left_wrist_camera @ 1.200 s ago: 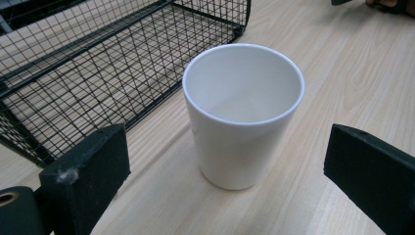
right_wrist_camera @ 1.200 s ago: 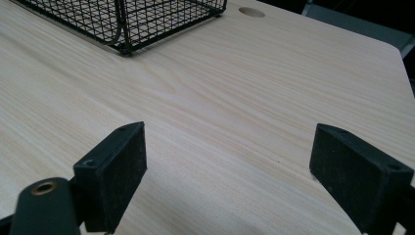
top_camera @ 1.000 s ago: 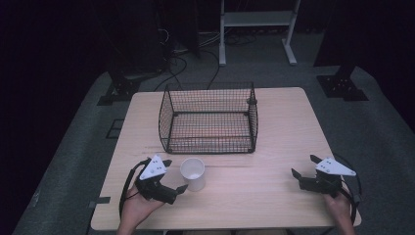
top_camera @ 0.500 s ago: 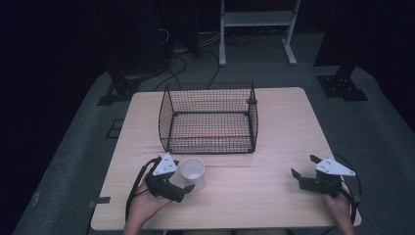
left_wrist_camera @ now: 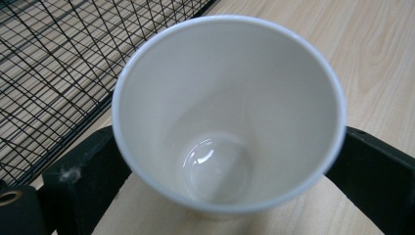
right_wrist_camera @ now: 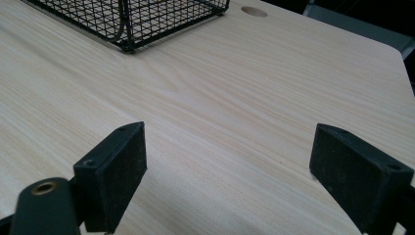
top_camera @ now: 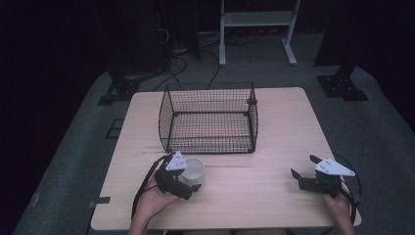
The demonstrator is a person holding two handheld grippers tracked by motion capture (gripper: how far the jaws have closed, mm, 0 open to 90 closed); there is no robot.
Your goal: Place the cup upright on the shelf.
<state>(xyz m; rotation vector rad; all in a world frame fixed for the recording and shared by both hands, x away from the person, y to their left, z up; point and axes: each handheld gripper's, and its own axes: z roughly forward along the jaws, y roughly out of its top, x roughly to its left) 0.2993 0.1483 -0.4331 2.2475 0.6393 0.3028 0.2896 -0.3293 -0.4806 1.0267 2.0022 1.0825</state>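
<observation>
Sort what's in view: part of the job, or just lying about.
Job:
- white cup, between the left gripper fingers
- wire basket, next to the cup

Lying about:
- right gripper, open over bare table
- white stand on the floor

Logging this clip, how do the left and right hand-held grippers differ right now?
The left hand-held gripper has its jaws around the white cup; the right hand-held gripper holds nothing. The left is beside the wire basket; the right is well away from it. Both sit low over the table.

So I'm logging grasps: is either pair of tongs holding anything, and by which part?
The left tongs straddle the white cup at its sides; grip unconfirmed. The right tongs hold nothing.
</observation>
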